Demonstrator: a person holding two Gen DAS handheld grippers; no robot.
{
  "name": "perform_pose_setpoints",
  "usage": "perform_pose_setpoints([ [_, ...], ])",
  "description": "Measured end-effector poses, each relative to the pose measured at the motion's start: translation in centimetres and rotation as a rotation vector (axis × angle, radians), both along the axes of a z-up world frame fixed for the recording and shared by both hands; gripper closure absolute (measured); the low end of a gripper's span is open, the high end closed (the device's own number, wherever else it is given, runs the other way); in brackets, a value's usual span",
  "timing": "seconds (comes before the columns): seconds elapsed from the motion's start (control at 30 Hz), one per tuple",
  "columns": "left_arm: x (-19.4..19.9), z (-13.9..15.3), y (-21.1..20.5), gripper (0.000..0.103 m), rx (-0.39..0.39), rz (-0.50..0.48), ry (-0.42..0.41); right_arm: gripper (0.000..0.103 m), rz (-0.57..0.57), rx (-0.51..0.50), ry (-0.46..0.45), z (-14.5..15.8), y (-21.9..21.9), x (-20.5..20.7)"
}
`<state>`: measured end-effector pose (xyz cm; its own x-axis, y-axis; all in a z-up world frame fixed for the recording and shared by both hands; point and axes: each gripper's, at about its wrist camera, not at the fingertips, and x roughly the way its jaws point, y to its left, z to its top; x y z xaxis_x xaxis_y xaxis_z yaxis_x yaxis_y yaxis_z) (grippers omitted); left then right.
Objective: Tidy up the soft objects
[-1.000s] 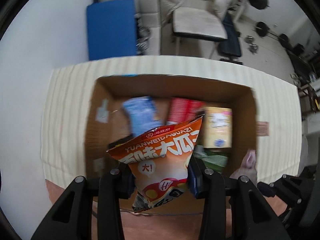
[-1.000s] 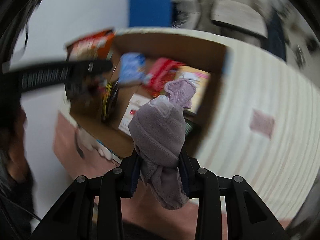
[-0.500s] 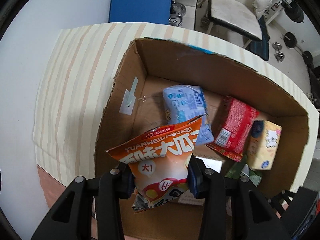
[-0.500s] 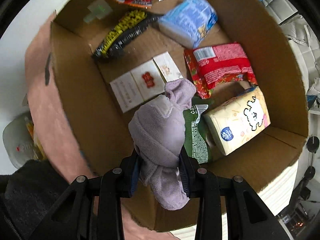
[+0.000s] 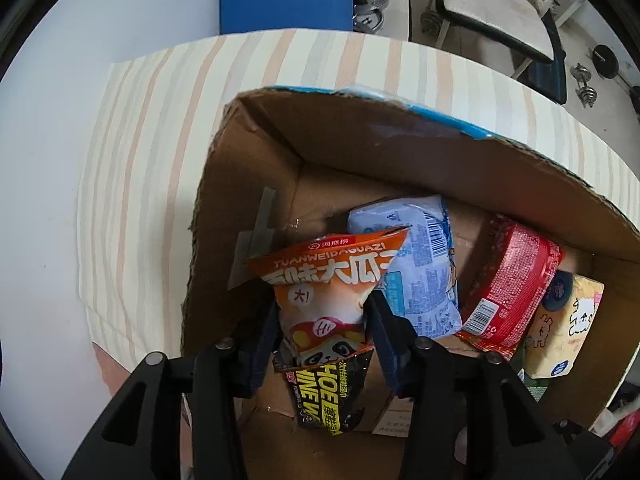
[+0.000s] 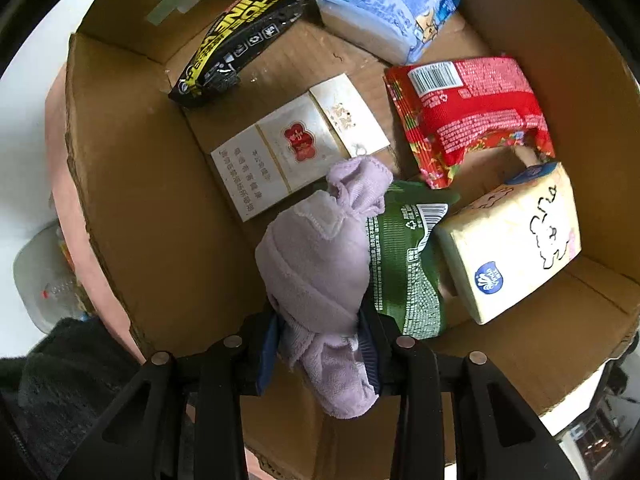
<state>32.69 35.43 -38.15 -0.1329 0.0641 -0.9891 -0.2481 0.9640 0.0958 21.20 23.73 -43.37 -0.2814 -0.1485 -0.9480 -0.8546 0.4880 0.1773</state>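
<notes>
Soft objects go into the box [image 5: 256, 184], and both hands are at the placing step. The left gripper [image 5: 325, 316] is clamped on an orange bag [image 5: 332, 280]; its jaws have just been opening slightly, yet the pads still press the bag. The bag hangs inside the box at its left wall, just above a black pack [image 5: 324, 392]. The right gripper [image 6: 320, 336] is clamped on a lilac cloth [image 6: 316, 264], bunched and hanging over the box floor near the front wall, above a green pack [image 6: 404, 264].

Judgement: the next move calls for lowering each item until it rests, then parting the jaws fully and lifting straight out. The cloth may cling to a pad; the bag may tip against the blue pack [image 5: 420, 264].

Legible writing: "YUANWEIDAGUAZI" on the orange bag, with large Chinese characters and a panda. The black pack shows "SHINE" in yellow. The red pack [image 6: 468, 112] and the green pack carry barcodes. A white carton [image 6: 280, 160] bears a red emblem and Chinese print, unread. The cream pack [image 6: 516, 236] has a drawn sheep and a blue round logo.
</notes>
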Motion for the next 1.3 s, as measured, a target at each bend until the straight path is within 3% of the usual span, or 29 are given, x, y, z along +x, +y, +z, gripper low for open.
perform_pose_setpoints([
  [0.13, 0.1, 0.4, 0.0, 0.060, 0.008, 0.002, 0.015, 0.058, -0.059, -0.001, 0.020, -0.2, -0.2, 0.9],
  [0.23, 0.1, 1.1, -0.2, 0.059, 0.004, 0.000, 0.008, 0.036, -0.095, 0.024, 0.041, 0.4, -0.8, 1.7],
  [0.3, 0.1, 1.6, -0.4, 0.050, 0.003, -0.002, -0.003, 0.020, -0.109, 0.038, 0.046, 0.8, -1.2, 2.0],
  [0.47, 0.2, 2.9, -0.7, 0.041, -0.014, -0.014, -0.035, 0.020, -0.162, 0.066, 0.019, 2.6, -2.4, 3.1],
  [0.57, -0.2, 3.9, -0.7, 0.013, -0.023, -0.015, -0.060, 0.011, -0.225, 0.084, -0.021, 4.1, -3.4, 4.3],
  [0.67, -0.9, 4.9, -0.6, 0.010, -0.029, -0.018, -0.078, 0.009, -0.291, 0.102, -0.066, 5.8, -4.8, 5.4],
  [0.7, -1.3, 5.3, -0.6, 0.005, -0.042, -0.019, -0.086, 0.006, -0.315, 0.107, -0.080, 6.3, -5.1, 5.6],
  [0.77, -1.9, 5.8, -0.5, 0.004, -0.058, -0.016, -0.101, 0.000, -0.379, 0.131, -0.114, 7.4, -6.2, 6.3],
  [0.87, -3.4, 6.8, -0.6, 0.004, -0.086, -0.021, -0.129, 0.000, -0.505, 0.161, -0.151, 9.1, -8.1, 7.5],
  [1.03, -6.1, 8.4, -0.7, 0.004, -0.070, -0.029, -0.197, 0.000, -0.725, 0.213, -0.233, 12.5, -10.4, 6.1],
  [1.13, -8.0, 9.4, -0.9, 0.004, -0.076, -0.021, -0.253, 0.000, -0.811, 0.234, -0.294, 13.0, -11.0, 4.7],
  [1.3, -11.0, 10.7, -2.0, 0.004, -0.078, -0.040, -0.336, 0.000, -0.895, 0.183, -0.409, 13.9, -11.5, 3.1],
])
